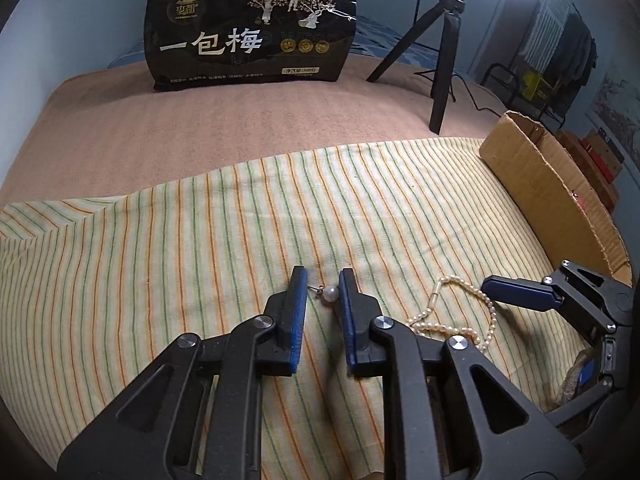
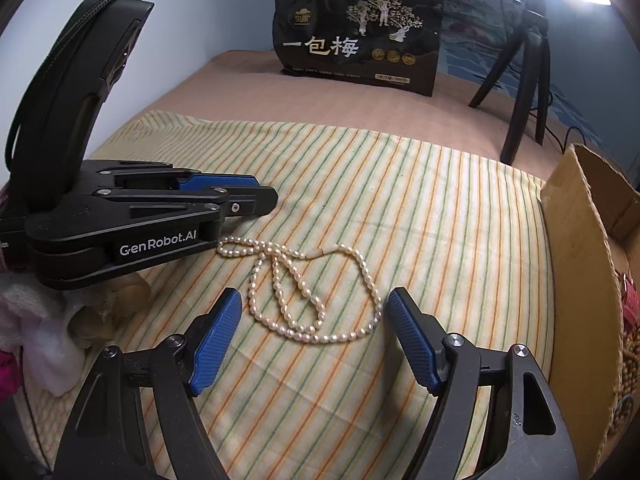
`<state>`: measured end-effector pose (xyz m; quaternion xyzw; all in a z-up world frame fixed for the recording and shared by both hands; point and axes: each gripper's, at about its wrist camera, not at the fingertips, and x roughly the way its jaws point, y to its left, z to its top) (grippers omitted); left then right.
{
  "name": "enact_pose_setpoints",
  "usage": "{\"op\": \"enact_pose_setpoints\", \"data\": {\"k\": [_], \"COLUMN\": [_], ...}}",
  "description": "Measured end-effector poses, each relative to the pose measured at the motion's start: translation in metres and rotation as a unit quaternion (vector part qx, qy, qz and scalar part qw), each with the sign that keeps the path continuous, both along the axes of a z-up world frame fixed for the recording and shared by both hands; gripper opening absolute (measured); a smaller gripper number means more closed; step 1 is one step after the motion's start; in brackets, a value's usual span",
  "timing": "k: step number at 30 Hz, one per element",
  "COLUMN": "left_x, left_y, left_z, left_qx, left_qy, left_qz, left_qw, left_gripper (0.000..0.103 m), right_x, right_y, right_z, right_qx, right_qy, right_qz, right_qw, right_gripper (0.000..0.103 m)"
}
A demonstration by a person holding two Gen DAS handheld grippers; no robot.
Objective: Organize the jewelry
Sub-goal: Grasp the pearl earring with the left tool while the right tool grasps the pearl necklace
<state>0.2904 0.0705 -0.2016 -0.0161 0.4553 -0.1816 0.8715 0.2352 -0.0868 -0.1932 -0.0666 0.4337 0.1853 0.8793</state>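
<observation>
A pearl earring [image 1: 329,292] lies on the striped cloth [image 1: 200,240] between the fingertips of my left gripper [image 1: 323,285], whose jaws stand a little apart around it without gripping it. A pearl necklace [image 2: 308,284] lies coiled on the cloth; it also shows in the left wrist view [image 1: 460,320]. My right gripper [image 2: 314,308] is open wide, its fingers on either side of the near end of the necklace. In the right wrist view the left gripper [image 2: 256,196] lies to the left of the necklace.
An open cardboard box [image 1: 560,200] stands at the cloth's right edge, also in the right wrist view [image 2: 580,260]. A black snack bag [image 1: 252,24] and a black tripod [image 1: 444,40] with a ring light stand at the back.
</observation>
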Motion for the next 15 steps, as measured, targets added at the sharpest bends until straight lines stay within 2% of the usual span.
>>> {"op": "enact_pose_setpoints", "data": {"k": [11, 13, 15], "left_x": [0.002, 0.001, 0.001], "left_y": [0.020, 0.026, 0.029], "left_z": [0.002, 0.002, 0.002], "left_qx": [0.003, -0.002, -0.004], "left_qy": [-0.001, 0.001, 0.003], "left_qz": [0.029, 0.036, 0.040], "left_qw": [0.9996, 0.9993, 0.9992], "left_gripper": [0.015, 0.015, 0.015], "right_x": [0.023, 0.026, 0.026], "right_y": [0.011, 0.012, 0.013], "right_z": [-0.004, -0.005, -0.004], "right_qx": [-0.028, -0.030, -0.030], "right_qy": [0.002, 0.002, 0.001], "right_qz": [0.011, 0.012, 0.015], "right_qw": [1.000, 0.999, 0.999], "right_gripper": [0.075, 0.072, 0.064]}}
